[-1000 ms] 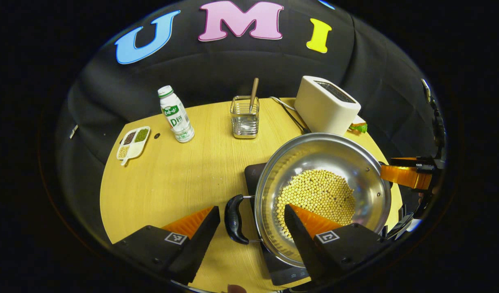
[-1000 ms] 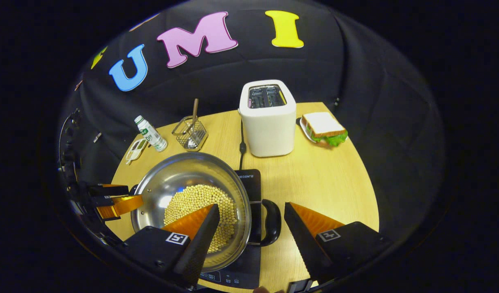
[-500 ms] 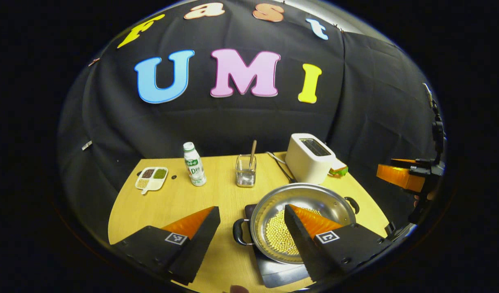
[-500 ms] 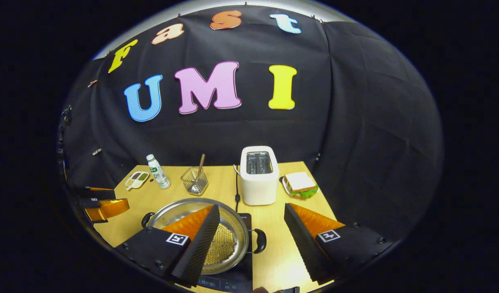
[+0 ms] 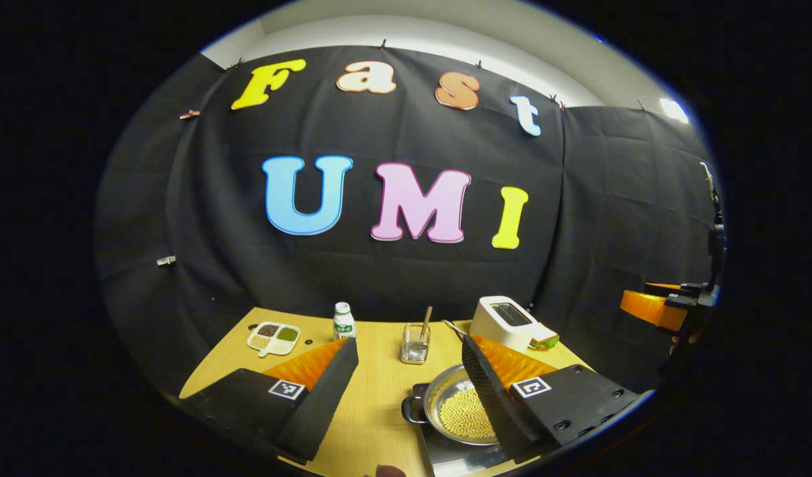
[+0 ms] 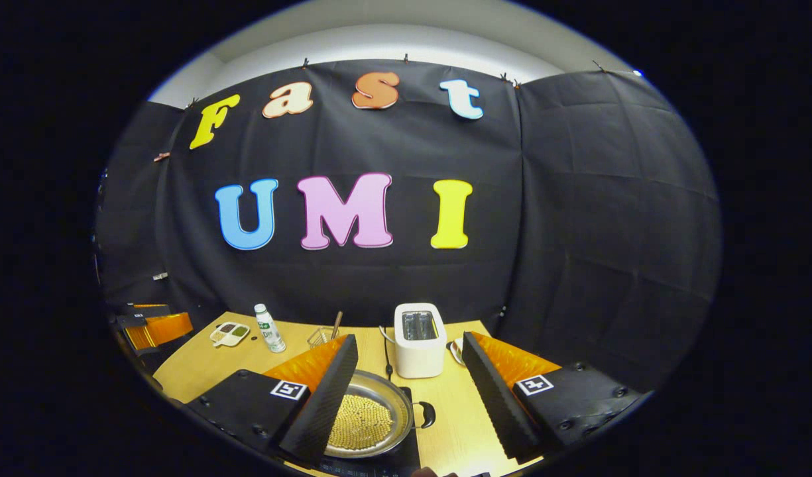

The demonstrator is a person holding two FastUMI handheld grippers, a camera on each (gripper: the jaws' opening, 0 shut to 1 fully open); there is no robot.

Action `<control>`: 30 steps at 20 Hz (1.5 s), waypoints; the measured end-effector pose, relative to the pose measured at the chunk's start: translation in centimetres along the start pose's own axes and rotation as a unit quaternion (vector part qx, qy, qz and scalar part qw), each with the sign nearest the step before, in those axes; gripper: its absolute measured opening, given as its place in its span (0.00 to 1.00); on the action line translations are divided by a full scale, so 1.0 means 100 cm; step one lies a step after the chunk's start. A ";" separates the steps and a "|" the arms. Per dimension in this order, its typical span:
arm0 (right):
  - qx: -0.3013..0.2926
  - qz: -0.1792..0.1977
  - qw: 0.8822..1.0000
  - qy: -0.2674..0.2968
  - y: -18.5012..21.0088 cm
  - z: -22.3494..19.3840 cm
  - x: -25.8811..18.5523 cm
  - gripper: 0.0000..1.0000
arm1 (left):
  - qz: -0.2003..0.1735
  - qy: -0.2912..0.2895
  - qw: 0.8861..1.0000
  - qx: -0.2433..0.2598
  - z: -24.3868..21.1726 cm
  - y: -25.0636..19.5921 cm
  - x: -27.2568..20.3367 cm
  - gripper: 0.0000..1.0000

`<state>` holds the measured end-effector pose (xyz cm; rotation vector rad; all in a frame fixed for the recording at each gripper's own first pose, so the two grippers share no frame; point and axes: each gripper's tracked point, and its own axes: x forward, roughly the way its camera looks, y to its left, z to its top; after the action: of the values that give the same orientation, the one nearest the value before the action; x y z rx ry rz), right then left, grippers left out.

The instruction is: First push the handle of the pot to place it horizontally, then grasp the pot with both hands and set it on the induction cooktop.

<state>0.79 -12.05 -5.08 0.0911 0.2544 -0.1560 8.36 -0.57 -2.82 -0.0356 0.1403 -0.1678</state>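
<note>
Right gripper view: bean-filled pot (image 6: 369, 424)

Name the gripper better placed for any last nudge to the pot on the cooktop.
Neither clearly: the pot sits on the cooktop, left gripper and right gripper both open and well clear.

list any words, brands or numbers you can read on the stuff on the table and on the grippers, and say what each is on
No text can be read.
Bottle: the label has print, too small to read.
Induction cooktop: any marking is too dark and small to read.
Left gripper and right gripper: square black-and-white markers, a pattern with no words.
</note>
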 end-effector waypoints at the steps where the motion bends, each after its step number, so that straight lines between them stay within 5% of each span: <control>1: -0.007 -0.004 1.000 -0.023 0.001 0.013 -0.007 0.98 | 0.008 -0.016 1.000 0.005 0.011 0.007 -0.008 0.98; 9: -0.029 -0.025 0.993 -0.109 0.013 0.061 -0.044 0.92 | 0.023 -0.094 0.995 0.005 0.063 0.027 -0.052 0.97; 30: 0.002 -0.034 0.993 -0.112 0.001 0.060 -0.051 0.96 | 0.017 -0.090 0.996 0.022 0.066 0.018 -0.064 0.96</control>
<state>-2.57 -11.89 2.01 0.0682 0.0334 -0.2318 3.30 2.43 4.47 -0.0048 -0.0416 -0.1330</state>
